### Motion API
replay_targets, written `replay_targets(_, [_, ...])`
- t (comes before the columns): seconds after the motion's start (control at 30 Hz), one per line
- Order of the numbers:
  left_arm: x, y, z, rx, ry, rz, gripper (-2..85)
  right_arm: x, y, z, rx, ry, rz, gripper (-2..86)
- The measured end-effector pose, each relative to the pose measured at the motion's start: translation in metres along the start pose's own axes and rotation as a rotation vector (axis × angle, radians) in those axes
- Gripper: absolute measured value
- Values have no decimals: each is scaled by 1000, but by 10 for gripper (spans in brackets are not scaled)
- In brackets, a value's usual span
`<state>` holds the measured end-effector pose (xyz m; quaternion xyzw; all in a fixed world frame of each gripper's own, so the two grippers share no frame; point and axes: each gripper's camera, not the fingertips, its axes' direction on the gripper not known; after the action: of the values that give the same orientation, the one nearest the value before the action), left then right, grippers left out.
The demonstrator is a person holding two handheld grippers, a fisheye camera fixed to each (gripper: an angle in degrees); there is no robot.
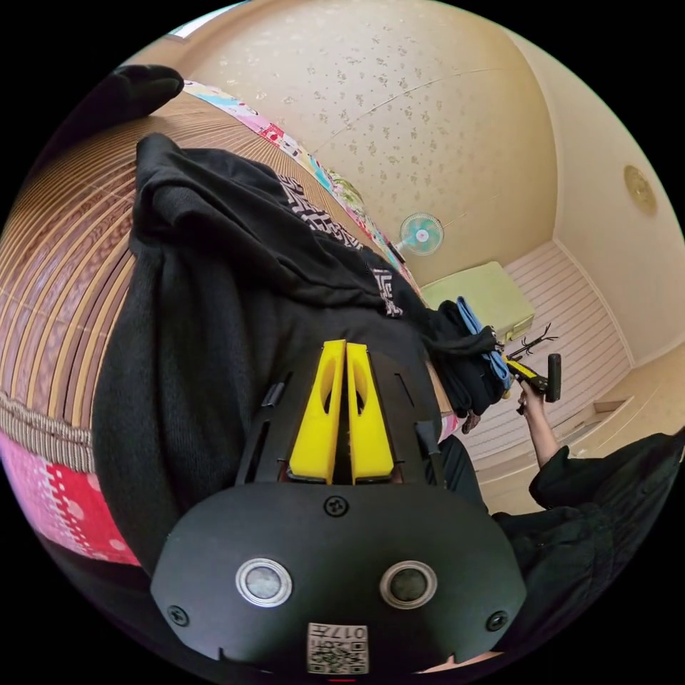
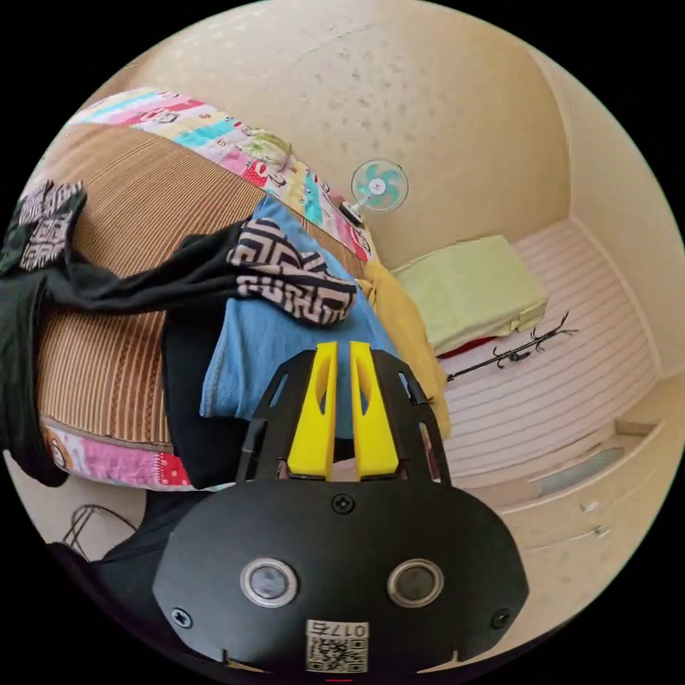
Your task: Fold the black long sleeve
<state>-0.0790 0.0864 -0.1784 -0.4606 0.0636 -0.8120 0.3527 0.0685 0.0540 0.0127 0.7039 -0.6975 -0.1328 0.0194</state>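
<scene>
Item: black long sleeve [image 1: 235, 300], heaped and creased on the striped woven mat [image 1: 64, 271] of a bed, patterned print [image 1: 321, 217] uppermost; one sleeve with a patterned cuff [image 2: 292, 282] stretches across a blue garment [image 2: 285, 335] that lies beside a yellow one [image 2: 403, 314]. Left gripper [image 1: 345, 349]: yellow fingers closed tip to tip above the black cloth; whether any fabric is pinched between them cannot be told. Right gripper [image 2: 335, 353]: fingers nearly together with a thin gap, above the blue garment, holding nothing visible. Recommended handling: the garment appears not yet spread, so take it at the shoulders or hem, lift clear, and lay it flat on the mat before folding the sleeves inward. Edges: the quilt border [image 2: 114, 457] marks the near side of the bed, over which black cloth already hangs. Open room: bare mat lies on the far side of the heap; the neighbouring garments crowd the other end.
</scene>
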Motion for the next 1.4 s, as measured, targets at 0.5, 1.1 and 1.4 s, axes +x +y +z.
replay_targets(0.5, [6,-1,1,21,11,-5,-6,120,19,32,162,-935,509,32])
replay_targets(1.1, [100,6,-59,162,-494,-63,62,-171,-31,-66,111,-1415,-58,81])
replay_targets(1.4, [99,-113,74,-205,-733,22,31,-211,-7,-21,-85,-830,-165,70])
